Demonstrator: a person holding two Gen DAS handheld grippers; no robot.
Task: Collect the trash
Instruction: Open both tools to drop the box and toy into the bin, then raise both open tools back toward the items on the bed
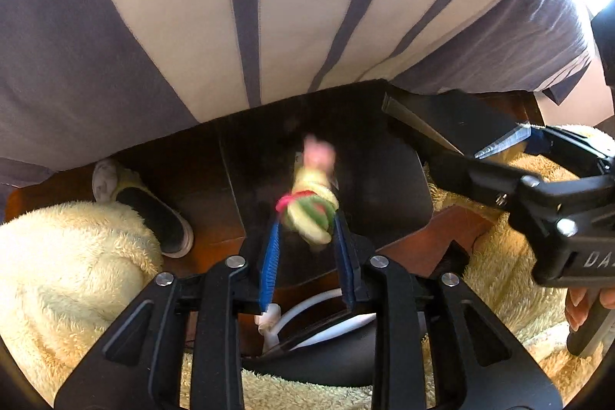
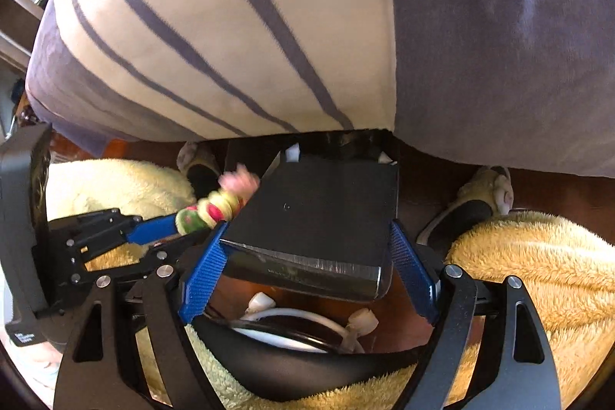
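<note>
Left hand-held gripper (image 1: pixel 305 223): closed on a wrapper (image 1: pixel 311 206), a crumpled green, yellow and pink piece clamped at its lower end between the blue pads (image 1: pixel 270 256). Long axis of wrapper in line with the fingers, free pink end projecting forward, blurred.

Right hand-held gripper (image 2: pixel 309 248): wide span, blue pads (image 2: pixel 205 273) bearing on both side edges of a black box (image 2: pixel 326 214). Box tilted, near edge at the fingers, far edge up toward the striped cushion (image 2: pixel 230 25).

Key relation, right wrist view: wrapper (image 2: pixel 215 208) just left of the box, at its upper left corner, touching or nearly so; contact not resolvable. Left unit nearer the wrapper, already carrying it, fingers directed across toward the box from the left.

Box opening not visible in either view; whether top is open cannot be determined. Judgement: next move is transfer of wrapper over the box, then release. Risk: wrapper falling to the floor (image 1: pixel 215 241) beside the slipper (image 1: pixel 153 210).
</note>
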